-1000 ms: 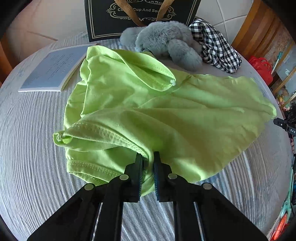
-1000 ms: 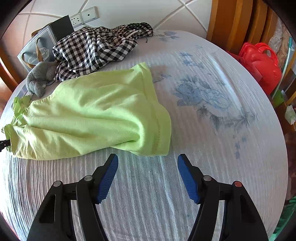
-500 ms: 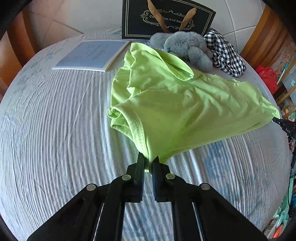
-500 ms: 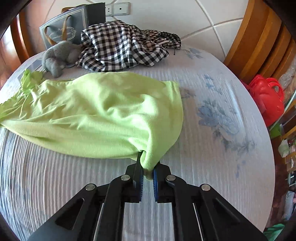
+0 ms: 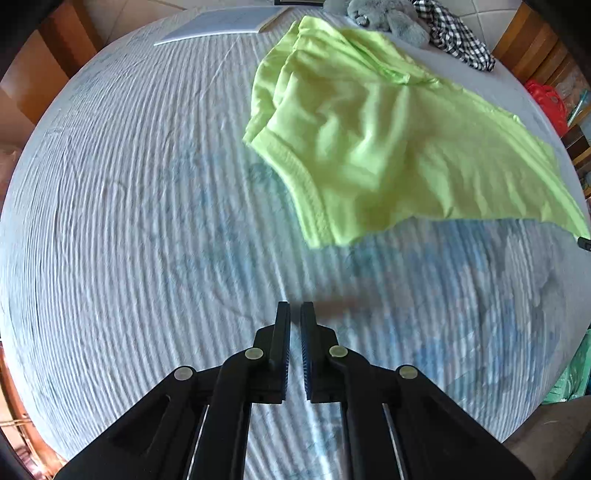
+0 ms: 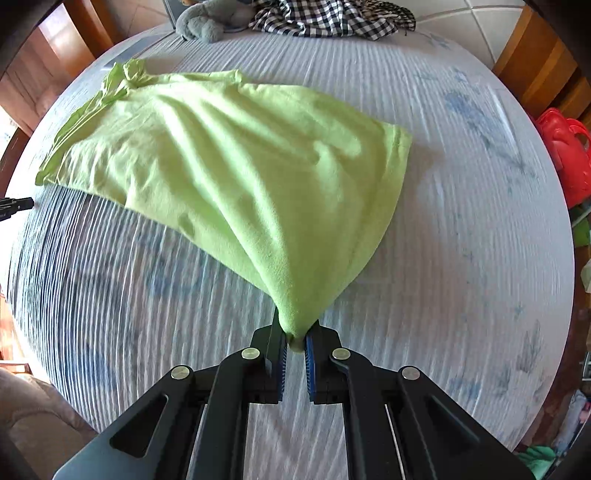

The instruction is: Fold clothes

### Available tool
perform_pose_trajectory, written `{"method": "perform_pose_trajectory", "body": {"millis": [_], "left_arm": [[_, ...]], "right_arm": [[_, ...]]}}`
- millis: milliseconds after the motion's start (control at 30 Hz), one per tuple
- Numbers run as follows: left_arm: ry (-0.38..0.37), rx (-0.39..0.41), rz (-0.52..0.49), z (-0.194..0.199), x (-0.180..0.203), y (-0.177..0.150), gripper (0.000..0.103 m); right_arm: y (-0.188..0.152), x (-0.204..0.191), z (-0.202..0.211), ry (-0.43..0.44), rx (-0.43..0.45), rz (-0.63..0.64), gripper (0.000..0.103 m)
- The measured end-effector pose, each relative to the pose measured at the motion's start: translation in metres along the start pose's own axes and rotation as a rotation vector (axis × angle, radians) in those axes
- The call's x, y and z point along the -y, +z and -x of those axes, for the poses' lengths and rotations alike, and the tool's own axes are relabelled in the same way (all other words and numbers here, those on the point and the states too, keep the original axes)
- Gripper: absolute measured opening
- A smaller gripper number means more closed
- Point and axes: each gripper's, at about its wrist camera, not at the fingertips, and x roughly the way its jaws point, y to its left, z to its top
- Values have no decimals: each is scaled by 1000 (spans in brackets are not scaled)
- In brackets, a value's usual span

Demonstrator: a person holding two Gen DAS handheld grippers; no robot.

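- while my right gripper point(image 6: 295, 334) was clamped on a bunched corner of the lime-green shirt point(image 6: 236, 162), the cloth rose in a taut cone from the striped bedsheet point(image 6: 461, 240) to my jaws.
- from that grip the shirt ran away toward 11 o'clock, its long axis slanting from my jaws to the crumpled far end at 10 o'clock.
- my left gripper point(image 5: 295, 314) held nothing; its jaws stood nearly closed, a thin slit between them, over bare sheet.
- from the left jaws the shirt point(image 5: 388, 140) lay toward 1 o'clock, well apart, with its stitched hem point(image 5: 306, 192) the nearest edge.
- my judgement: the right gripper alone had the cloth, so any fold turned on the left reaching toward 1 o'clock for that hem.
- a checked garment point(image 6: 328, 16) and a grey plush toy point(image 6: 203, 22) lay at 12 o'clock, beyond the shirt.
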Motion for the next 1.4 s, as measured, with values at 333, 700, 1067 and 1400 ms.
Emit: {"method": "perform_pose_trajectory", "body": {"millis": [333, 700, 1067, 1400], "left_arm": [[-52, 200, 26, 47, 0, 53, 24], [-71, 245, -105, 4, 10, 194, 36], [-141, 211, -159, -45, -11, 244, 36], [-130, 185, -170, -63, -14, 253, 4]], "right_arm": [[28, 24, 43, -39, 170, -70, 45], [151, -124, 28, 58, 363, 107, 45], [228, -256, -43, 143, 295, 227, 45], [273, -258, -71, 76, 252, 241, 7]]}}
